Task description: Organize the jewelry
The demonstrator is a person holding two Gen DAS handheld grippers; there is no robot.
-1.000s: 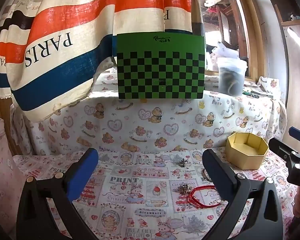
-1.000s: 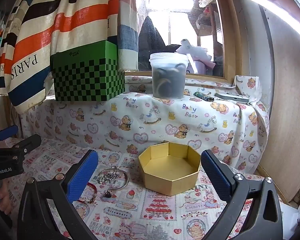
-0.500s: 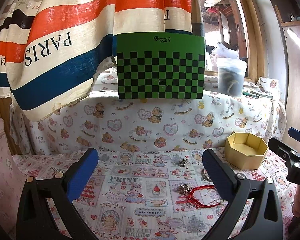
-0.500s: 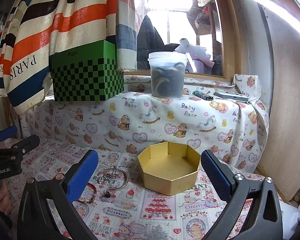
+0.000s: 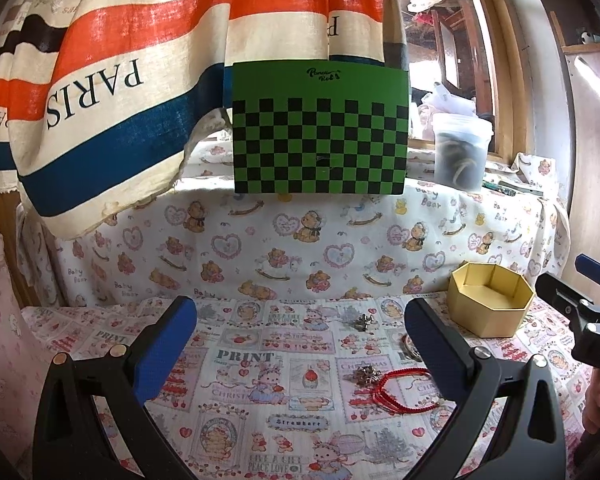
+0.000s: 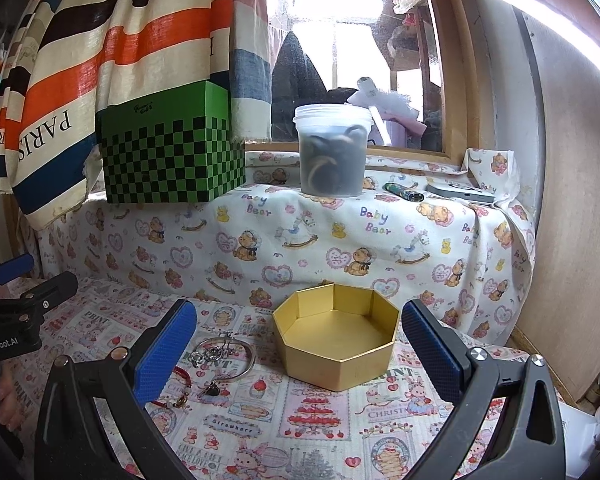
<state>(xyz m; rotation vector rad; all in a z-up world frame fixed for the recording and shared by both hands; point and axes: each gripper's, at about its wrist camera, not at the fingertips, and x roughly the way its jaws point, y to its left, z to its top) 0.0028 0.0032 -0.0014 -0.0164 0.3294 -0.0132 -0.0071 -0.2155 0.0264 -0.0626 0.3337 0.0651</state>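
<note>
In the left wrist view the left gripper [image 5: 300, 344] is spread wide and empty above the table [image 5: 260, 360], with a red cord bracelet [image 5: 400, 394] near its right finger and the gold octagonal box [image 5: 490, 304] beyond. In the right wrist view the right gripper [image 6: 298, 346] also gapes wide and empty, the gold box between its fingers and a silver charm bangle [image 6: 224, 354] just left of the box.

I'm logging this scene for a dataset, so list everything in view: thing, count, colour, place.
octagonal box: 1, gold, empty, on the printed cloth
silver bangle: 1, silver, left of the box
red cord bracelet: 1, red, front of cloth
small metal pieces: 2, grey, mid cloth
checkered box: 1, green and black, on ledge
plastic tub: 1, translucent, dark contents, on ledge
lighter: 1, on ledge
striped curtain: 1, hanging
left gripper: 1, black and blue, open
right gripper: 1, same, open
</note>
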